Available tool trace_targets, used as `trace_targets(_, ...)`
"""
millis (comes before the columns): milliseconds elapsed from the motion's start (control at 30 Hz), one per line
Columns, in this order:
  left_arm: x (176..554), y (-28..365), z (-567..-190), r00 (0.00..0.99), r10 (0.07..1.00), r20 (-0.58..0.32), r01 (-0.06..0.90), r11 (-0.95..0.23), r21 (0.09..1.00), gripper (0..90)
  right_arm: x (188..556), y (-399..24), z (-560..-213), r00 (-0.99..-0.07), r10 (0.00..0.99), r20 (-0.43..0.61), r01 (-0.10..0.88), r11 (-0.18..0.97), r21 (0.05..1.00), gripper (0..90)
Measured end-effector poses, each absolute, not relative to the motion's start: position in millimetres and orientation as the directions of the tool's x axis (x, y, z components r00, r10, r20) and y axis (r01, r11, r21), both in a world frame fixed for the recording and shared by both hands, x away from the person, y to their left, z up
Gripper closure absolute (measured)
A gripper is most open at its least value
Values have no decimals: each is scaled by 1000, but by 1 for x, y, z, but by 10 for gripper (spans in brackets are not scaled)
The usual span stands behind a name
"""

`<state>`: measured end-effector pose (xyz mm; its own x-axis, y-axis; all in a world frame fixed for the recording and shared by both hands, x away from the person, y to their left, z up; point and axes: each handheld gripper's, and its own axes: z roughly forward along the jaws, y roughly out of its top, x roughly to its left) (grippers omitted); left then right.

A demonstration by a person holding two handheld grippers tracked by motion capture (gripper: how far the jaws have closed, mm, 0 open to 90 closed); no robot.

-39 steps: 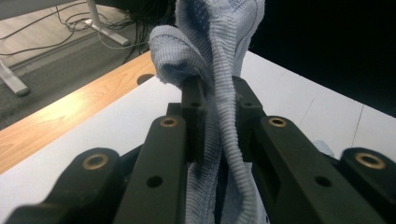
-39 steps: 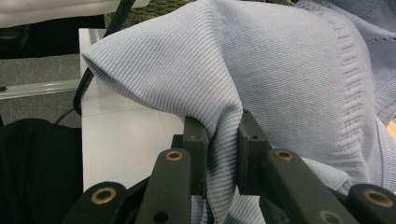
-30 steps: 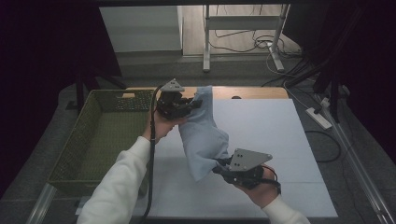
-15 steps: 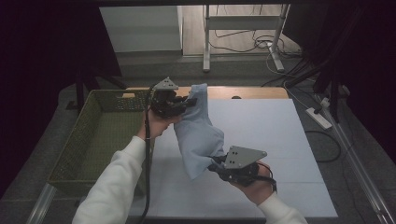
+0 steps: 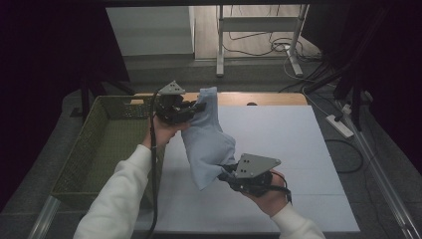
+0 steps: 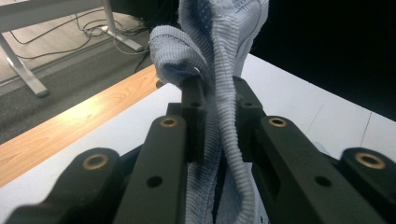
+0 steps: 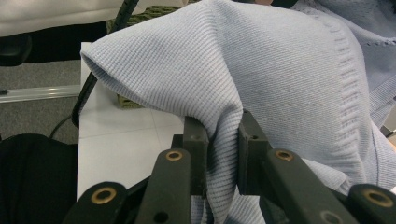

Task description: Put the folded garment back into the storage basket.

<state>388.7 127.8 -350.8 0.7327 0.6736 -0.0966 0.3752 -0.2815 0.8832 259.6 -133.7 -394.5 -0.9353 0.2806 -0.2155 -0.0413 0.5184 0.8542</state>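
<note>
Light-blue knit garment hangs off the white table, strung between our grippers: left gripper pinches its top edge near the green basket, right gripper clamps its lower edge.

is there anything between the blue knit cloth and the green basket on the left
Nothing visible. The blue knit cloth hangs above the table, clamped by the left gripper and right gripper. The green basket sits open beside it.
</note>
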Motion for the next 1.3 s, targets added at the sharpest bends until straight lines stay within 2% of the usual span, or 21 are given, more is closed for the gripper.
trace_targets(1300, 380, 169, -340, 691, 718, -81, 372, -257, 892, 788, 268, -99, -388, -944, 236, -229, -79, 513, 855, 774)
